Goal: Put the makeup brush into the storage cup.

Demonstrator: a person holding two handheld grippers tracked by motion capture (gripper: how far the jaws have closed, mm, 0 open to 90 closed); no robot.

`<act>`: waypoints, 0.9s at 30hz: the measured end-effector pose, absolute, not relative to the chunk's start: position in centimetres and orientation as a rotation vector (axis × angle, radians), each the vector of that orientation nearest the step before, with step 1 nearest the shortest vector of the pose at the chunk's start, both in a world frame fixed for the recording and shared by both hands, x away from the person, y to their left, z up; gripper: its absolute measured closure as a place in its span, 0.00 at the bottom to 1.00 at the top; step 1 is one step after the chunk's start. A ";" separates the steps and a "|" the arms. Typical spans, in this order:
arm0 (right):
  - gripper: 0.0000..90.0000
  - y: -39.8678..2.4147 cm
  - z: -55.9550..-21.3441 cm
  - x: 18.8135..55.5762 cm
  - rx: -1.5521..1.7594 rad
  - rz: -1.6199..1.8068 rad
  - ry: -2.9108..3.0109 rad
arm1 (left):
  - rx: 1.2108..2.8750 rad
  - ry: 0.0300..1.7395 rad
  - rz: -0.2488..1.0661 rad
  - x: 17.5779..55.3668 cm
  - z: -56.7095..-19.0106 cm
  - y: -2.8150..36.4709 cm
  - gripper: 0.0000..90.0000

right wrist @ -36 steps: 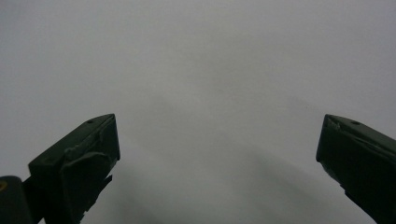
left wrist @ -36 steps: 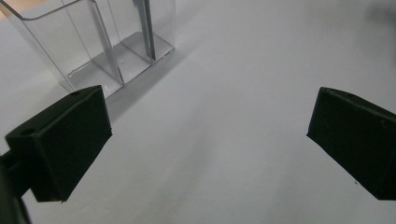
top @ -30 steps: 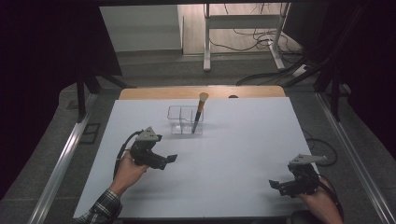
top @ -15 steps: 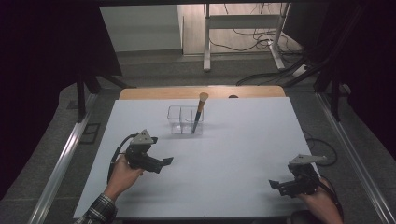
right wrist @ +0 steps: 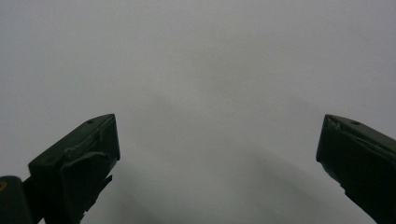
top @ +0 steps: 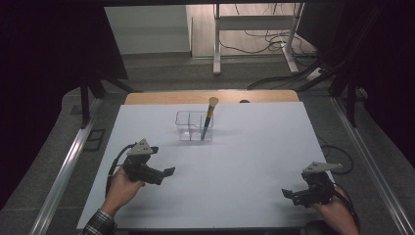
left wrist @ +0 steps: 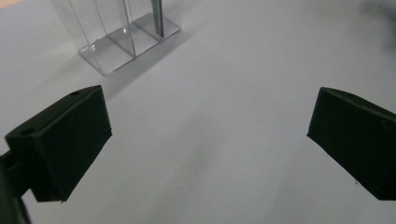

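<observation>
1. Makeup brush (top: 207, 120) stands tilted in the right compartment of the clear organizer (top: 194, 126), bristle head up, handle tip down on the floor of the box; the left compartment looks bare.
2. Your left gripper (top: 166, 172) sits on the near-left side of the organizer, well apart from it, jaws spread wide and holding nothing. Its own camera shows the organizer (left wrist: 121, 35) ahead with the brush handle (left wrist: 158, 16) inside.
3. Your right gripper (top: 288, 194) is far off to the near-right of the organizer, jaws spread too, with bare white table (right wrist: 201, 70) between them.
4. Judging by this, the brush is already housed and both hands are free. If stowing it was the job, nothing looks left; if it is to come out, the reach is not yet begun.
</observation>
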State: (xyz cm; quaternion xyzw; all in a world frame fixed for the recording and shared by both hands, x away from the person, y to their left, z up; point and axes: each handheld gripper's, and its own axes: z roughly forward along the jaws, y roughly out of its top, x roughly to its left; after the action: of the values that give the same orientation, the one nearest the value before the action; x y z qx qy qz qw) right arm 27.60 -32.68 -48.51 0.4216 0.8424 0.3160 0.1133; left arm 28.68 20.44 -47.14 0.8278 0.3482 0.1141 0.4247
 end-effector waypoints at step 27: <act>0.00 -32.6 -48.5 27.6 1.233 0.921 2.473 | 2.063 0.960 0.311 26.1 -47.1 22.9 0.00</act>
State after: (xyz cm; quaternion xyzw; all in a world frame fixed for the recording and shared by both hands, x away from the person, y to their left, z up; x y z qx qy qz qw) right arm 27.60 -32.63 -48.53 0.4204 0.8435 0.3140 0.1143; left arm 26.12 22.93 -47.08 0.8194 0.3813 0.1234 0.4099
